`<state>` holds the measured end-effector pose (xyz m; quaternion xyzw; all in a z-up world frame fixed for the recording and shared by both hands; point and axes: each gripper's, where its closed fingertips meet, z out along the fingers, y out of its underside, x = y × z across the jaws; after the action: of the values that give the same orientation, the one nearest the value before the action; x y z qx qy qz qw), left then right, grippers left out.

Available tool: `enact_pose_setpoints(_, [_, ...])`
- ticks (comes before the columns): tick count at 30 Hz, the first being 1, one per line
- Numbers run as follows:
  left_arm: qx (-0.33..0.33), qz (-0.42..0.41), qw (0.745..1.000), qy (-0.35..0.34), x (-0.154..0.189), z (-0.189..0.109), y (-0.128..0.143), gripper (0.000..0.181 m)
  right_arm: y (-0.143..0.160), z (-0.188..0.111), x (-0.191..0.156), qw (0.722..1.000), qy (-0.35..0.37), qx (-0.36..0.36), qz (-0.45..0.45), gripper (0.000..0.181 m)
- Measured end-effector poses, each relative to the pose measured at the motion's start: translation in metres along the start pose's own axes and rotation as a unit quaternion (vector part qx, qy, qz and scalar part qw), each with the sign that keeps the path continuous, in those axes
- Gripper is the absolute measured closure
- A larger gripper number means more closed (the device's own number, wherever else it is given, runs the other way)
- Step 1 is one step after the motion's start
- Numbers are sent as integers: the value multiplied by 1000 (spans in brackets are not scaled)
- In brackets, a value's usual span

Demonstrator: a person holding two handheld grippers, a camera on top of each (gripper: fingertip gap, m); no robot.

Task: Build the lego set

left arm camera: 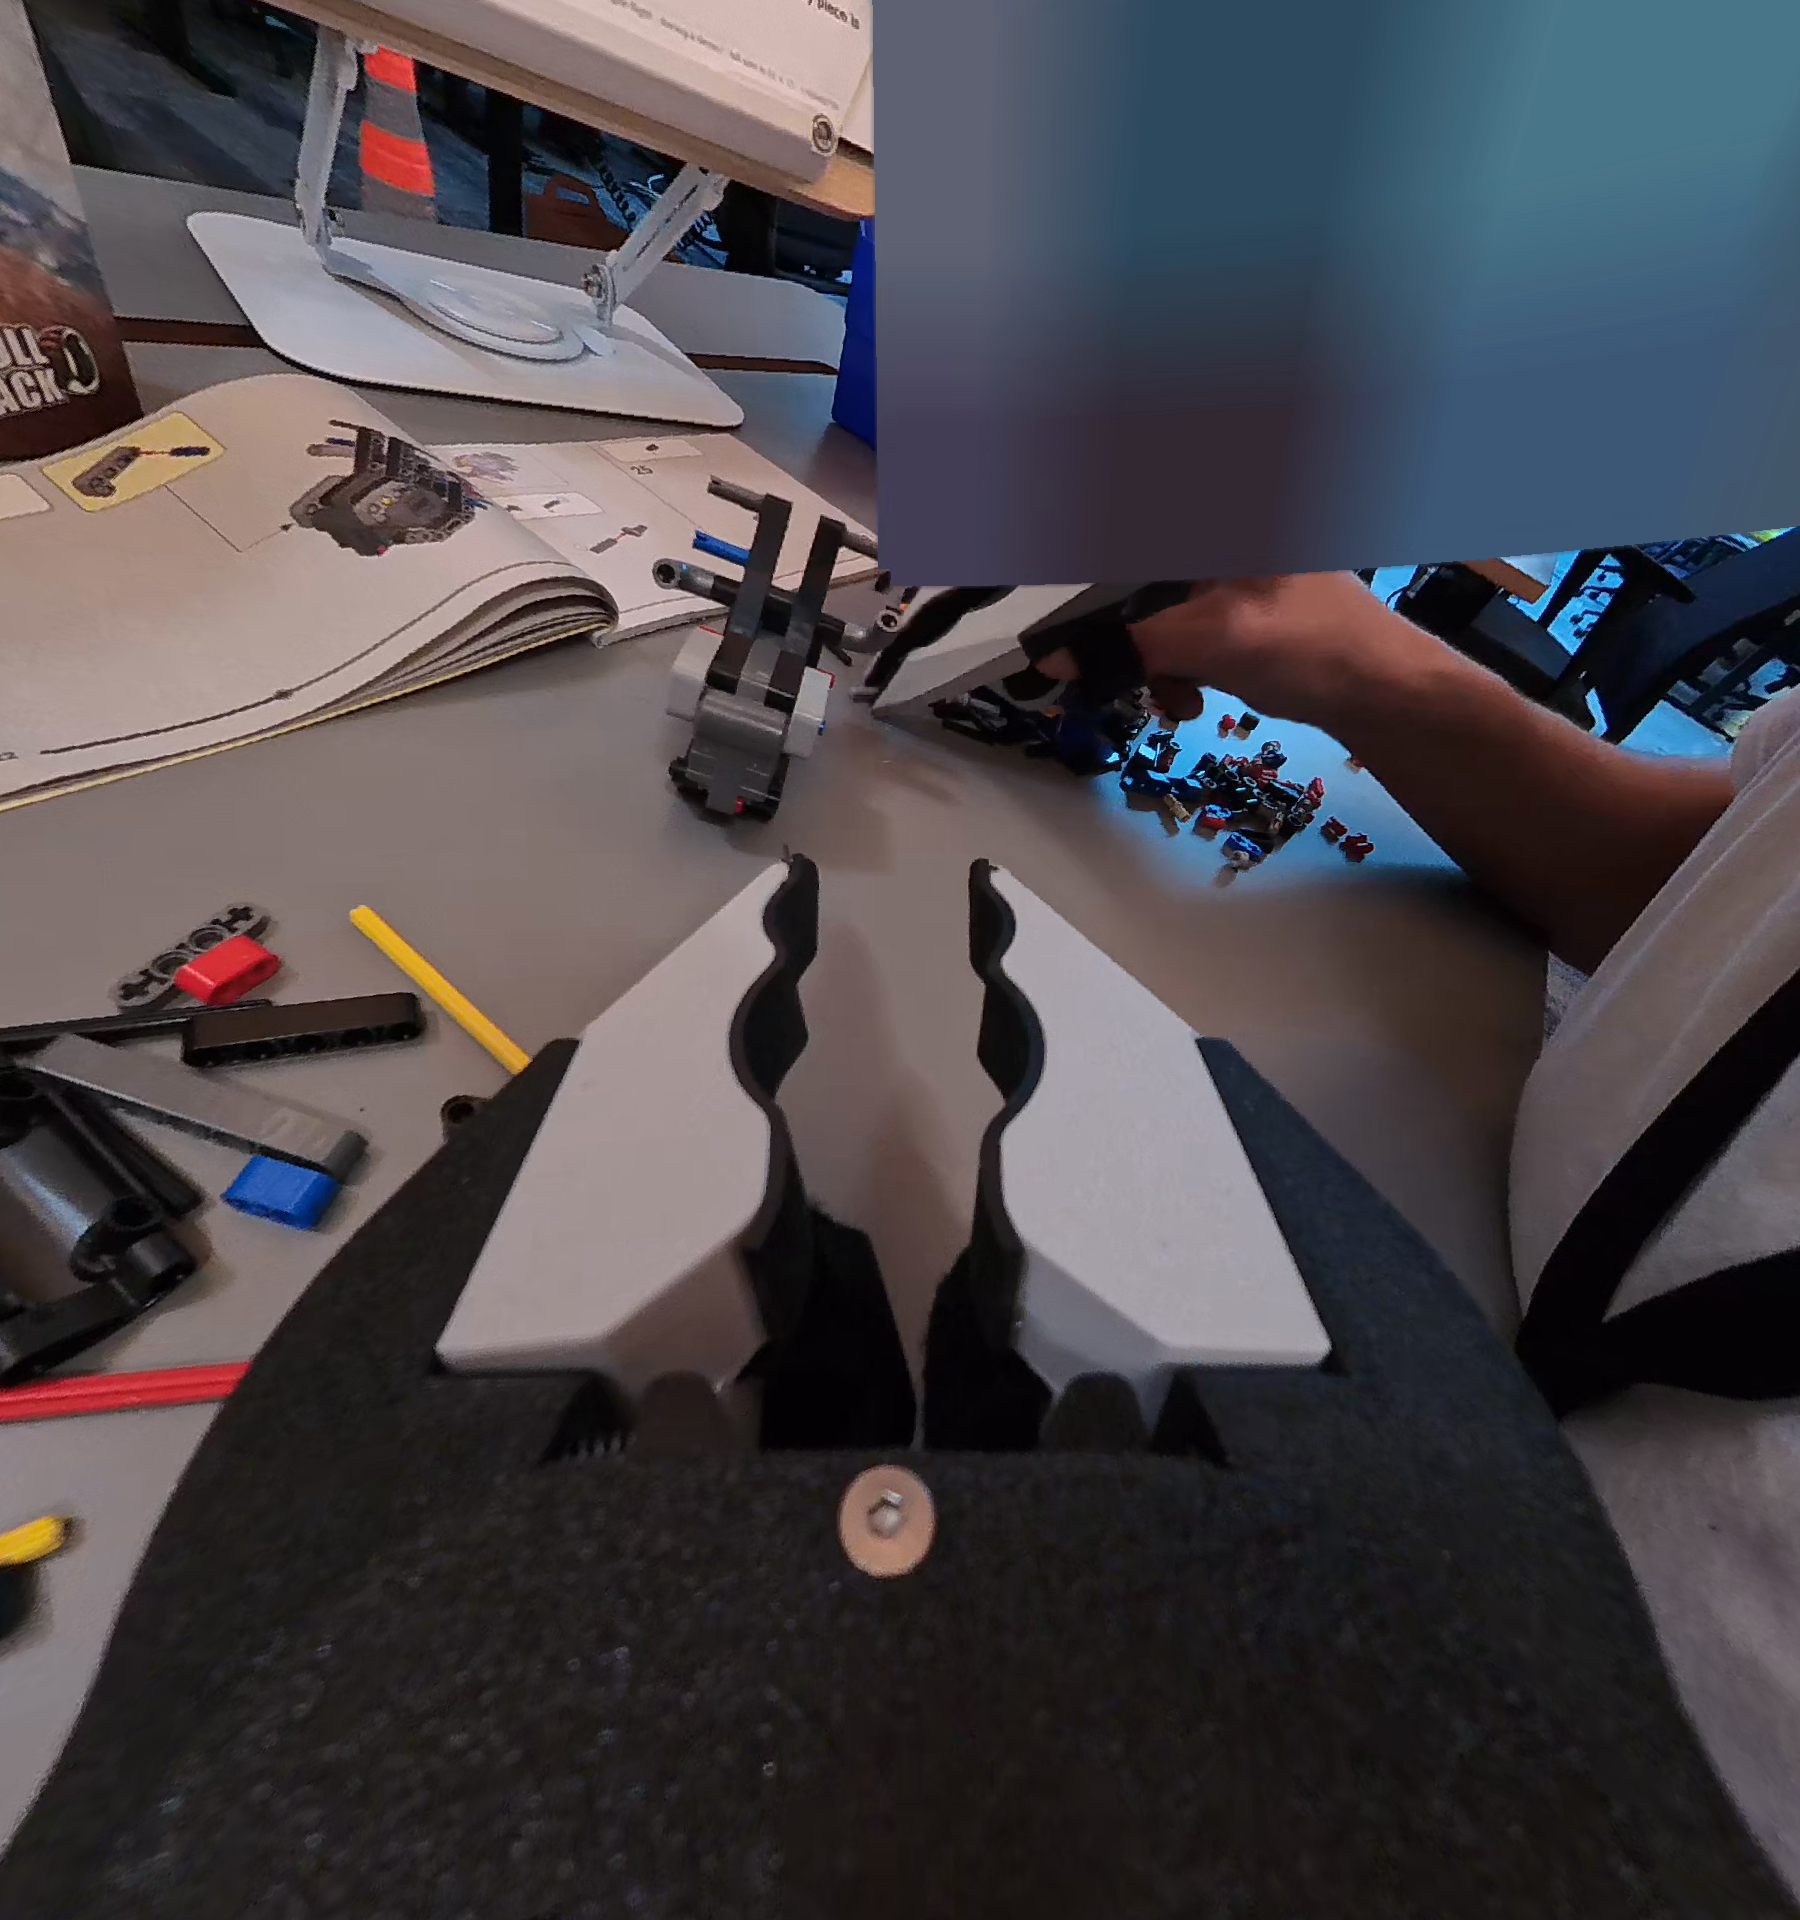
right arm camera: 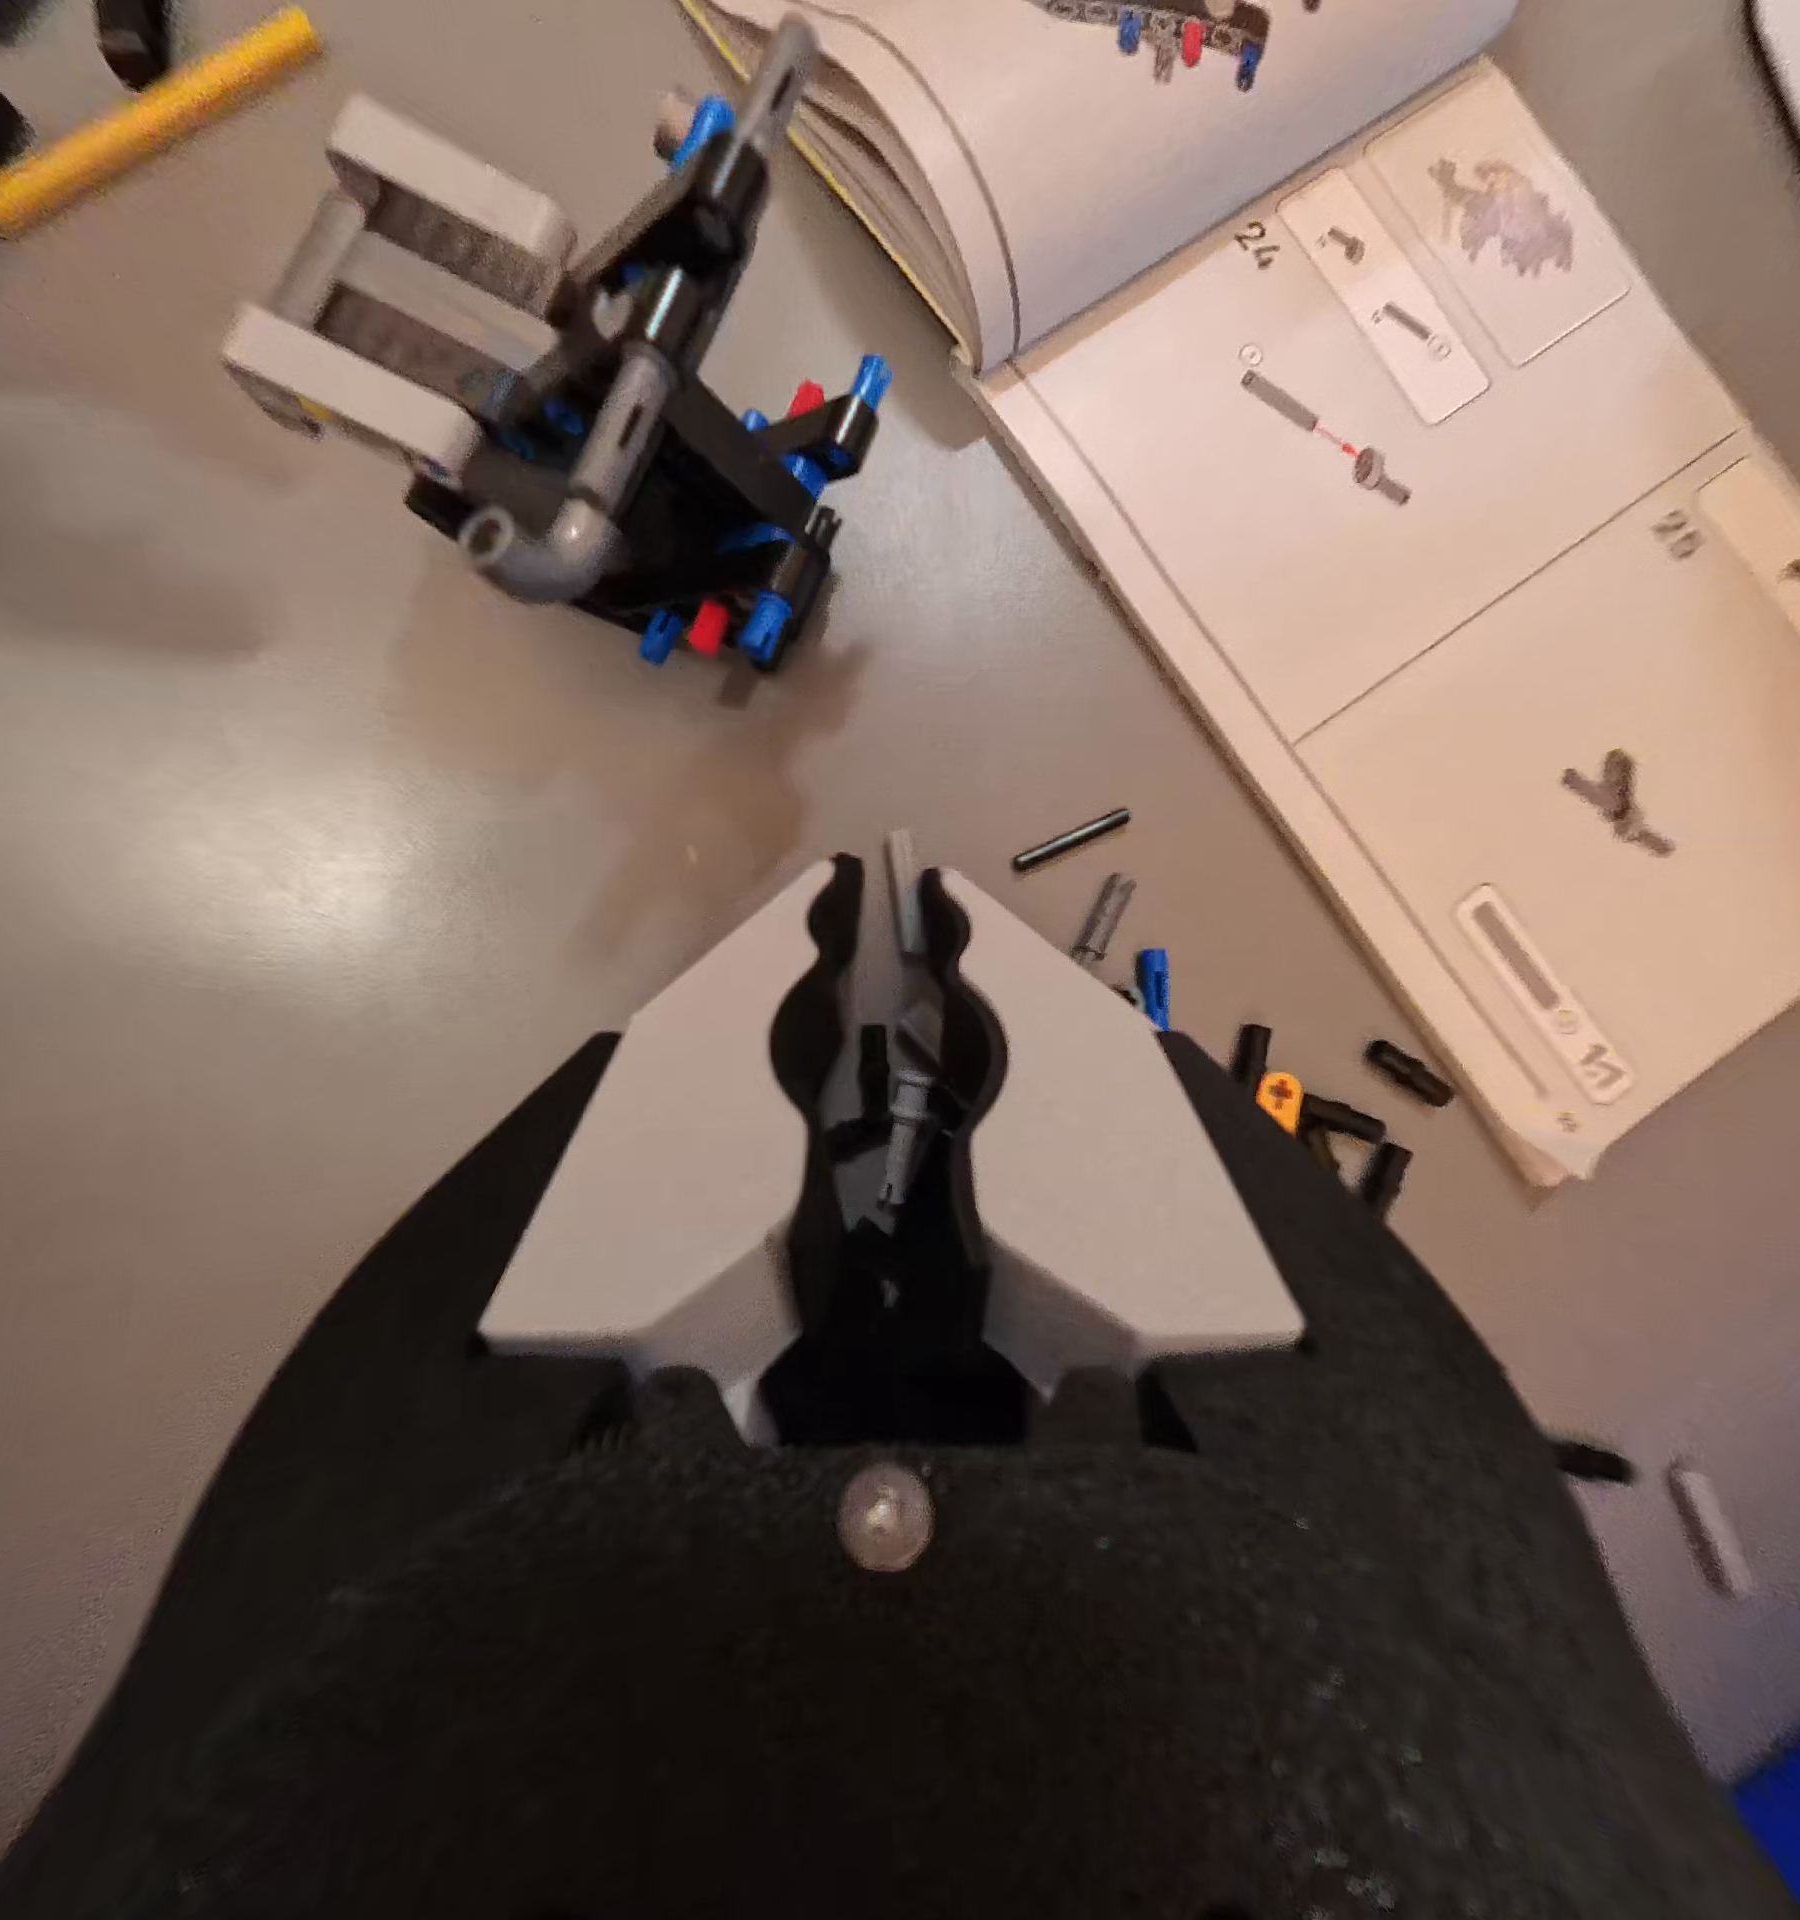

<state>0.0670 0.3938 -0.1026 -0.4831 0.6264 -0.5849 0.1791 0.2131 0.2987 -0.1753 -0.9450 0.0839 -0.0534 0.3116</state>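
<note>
A grey table (left arm camera: 522, 831) holds a half-built lego model (left arm camera: 750, 686), standing near the middle, just in front of an open instruction booklet (left arm camera: 252, 603). The model is a grey and white block with black beams, blue pins and a grey rod rising from it. It looks well short of finished: the booklet lies open partway through, and many loose parts remain.

The left gripper (left arm camera: 891, 868) hovers low over bare table, jaws apart and empty, pointing at the model a little way ahead. The right gripper (right arm camera: 888, 868) is nearly closed on a thin grey axle (right arm camera: 902, 894), whose tip pokes out between its tips. In the right wrist view the model (right arm camera: 584, 384) sits up and to the left, well apart from this gripper, with clear table between them.

To the left lie bigger loose pieces: black beams (left arm camera: 304, 1029), a red piece (left arm camera: 226, 968), a blue piece (left arm camera: 281, 1193) and a yellow rod (left arm camera: 439, 987). To the right a pile of small parts (left arm camera: 1239, 790) in red, blue and black lies near the person's arm. More small pins (right arm camera: 1322, 1101) are scattered beside the booklet page (right arm camera: 1447, 623). A white stand (left arm camera: 460, 312) sits behind the booklet.

The freest room is the open strip between the two grippers and the model; the booklet's edge crowds the model's far side.
</note>
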Motion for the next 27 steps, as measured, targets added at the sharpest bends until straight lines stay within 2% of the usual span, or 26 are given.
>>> enact_pose_setpoints(1, [1,-3,1000,1,0,0,0,154,1,-1,3,1000,19,-3,-21,175])
enact_pose_setpoints(8, [7,-17,1000,6,-2,-2,-2,154,2,-7,11,993,75,-9,-95,178])
enact_pose_setpoints(12, [2,-9,1000,3,-1,-1,-1,154,-10,-46,69,966,141,-3,-217,179])
enact_pose_setpoints(15, [-5,-4,1000,1,0,1,1,154,-9,-40,107,941,155,-41,-297,179])
enact_pose_setpoints(17, [-9,1,1000,-1,0,2,2,154,11,-26,121,934,122,-127,-311,179])
enact_pose_setpoints(19, [-3,7,1000,-1,2,0,1,154,18,-24,125,923,92,-169,-332,179])
enact_pose_setpoints(21, [7,11,1000,-2,3,-2,-1,154,17,-24,119,913,41,-178,-365,179])
enact_pose_setpoints(24, [4,12,1000,7,7,-3,1,154,7,-20,110,915,-38,-161,-367,179])
enact_pose_setpoints(27, [4,19,1000,16,14,-6,3,154,9,-15,119,902,-55,-192,-382,179])
